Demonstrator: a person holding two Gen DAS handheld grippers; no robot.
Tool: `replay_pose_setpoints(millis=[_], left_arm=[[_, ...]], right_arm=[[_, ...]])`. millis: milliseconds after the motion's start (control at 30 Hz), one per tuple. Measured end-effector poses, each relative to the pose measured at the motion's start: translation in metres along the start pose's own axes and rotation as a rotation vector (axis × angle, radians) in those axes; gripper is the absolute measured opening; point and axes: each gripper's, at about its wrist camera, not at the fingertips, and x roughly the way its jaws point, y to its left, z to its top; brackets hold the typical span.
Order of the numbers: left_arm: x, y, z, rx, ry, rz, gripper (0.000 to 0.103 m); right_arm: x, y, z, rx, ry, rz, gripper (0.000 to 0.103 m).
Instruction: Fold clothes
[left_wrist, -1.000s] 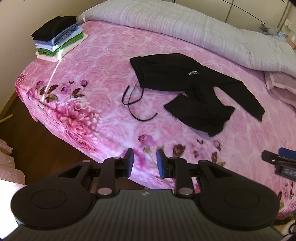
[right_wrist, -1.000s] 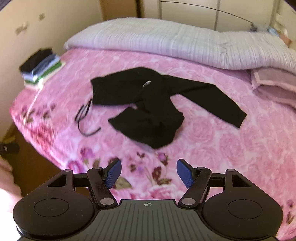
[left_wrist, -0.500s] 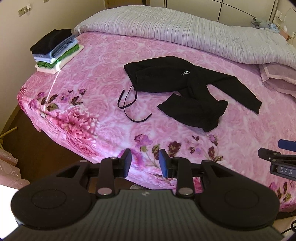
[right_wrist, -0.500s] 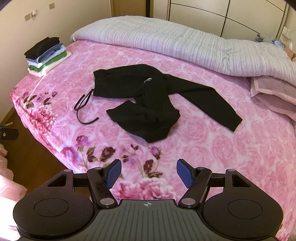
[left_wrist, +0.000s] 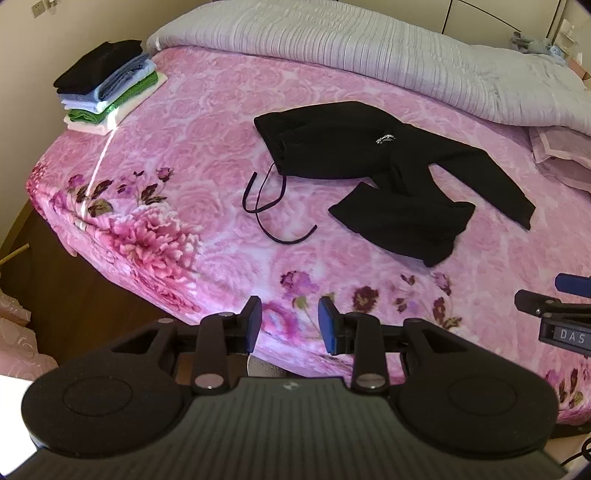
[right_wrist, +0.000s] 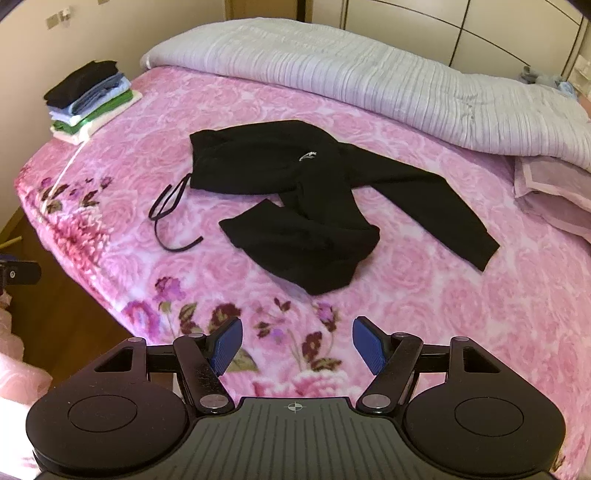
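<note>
The left hand-held gripper is positioned above the near edge of the bed, its blue-padded fingers apart with a moderate gap and nothing between them. The right hand-held gripper is likewise above the near edge, its blue-padded fingers spread wider, also gripping nothing. The task item, a pair of crumpled black fabric trousers with a small white logo, lies unfolded on the pink rose-patterned bedspread, at 12 to 1 o'clock from the left gripper and at 12 o'clock from the right gripper, well apart from both. One leg extends toward 2 o'clock; the other is bunched back on itself toward the near edge. A thin black drawstring trails from the waistband toward 9 o'clock and loops on the bedspread. A stack of folded garments in black, blue, green and cream sits on the far left corner of the bed at 10 o'clock. A pale grey ribbed quilt lies across the head of the bed at 12 o'clock. A folded pale pink cloth lies at 2 o'clock, just beside the quilt.
</note>
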Motion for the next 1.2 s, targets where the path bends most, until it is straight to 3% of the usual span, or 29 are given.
replay_pose_setpoints(millis=[233, 433, 600, 700, 867, 1033, 1067, 1200], left_arm=[[0.035, 0.029, 0.06, 0.074, 0.006, -0.052, 0.029], [0.074, 0.057, 0.115, 0.128, 0.014, -0.091, 0.031], [0.118, 0.08, 0.141, 0.155, 0.064, -0.118, 0.033], [0.153, 0.091, 0.148, 0.169, 0.119, -0.1, 0.033], [0.189, 0.104, 0.154, 0.15, 0.163, -0.078, 0.033], [0.211, 0.11, 0.164, 0.122, 0.178, -0.045, 0.033], [0.214, 0.11, 0.166, 0.109, 0.178, -0.041, 0.033], [0.23, 0.107, 0.173, 0.061, 0.193, -0.034, 0.033]], right_arm=[[0.034, 0.019, 0.053, 0.083, 0.019, -0.045, 0.07], [0.055, 0.023, 0.1, 0.213, -0.052, -0.102, 0.07], [0.079, 0.016, 0.113, 0.347, -0.111, -0.122, 0.07], [0.107, 0.011, 0.118, 0.353, -0.082, -0.164, 0.07], [0.175, -0.017, 0.121, 0.314, -0.031, -0.235, 0.07], [0.218, -0.074, 0.158, 0.503, -0.041, -0.311, 0.07], [0.222, -0.075, 0.169, 0.457, -0.056, -0.281, 0.07], [0.243, -0.048, 0.214, 0.067, -0.057, -0.079, 0.07]])
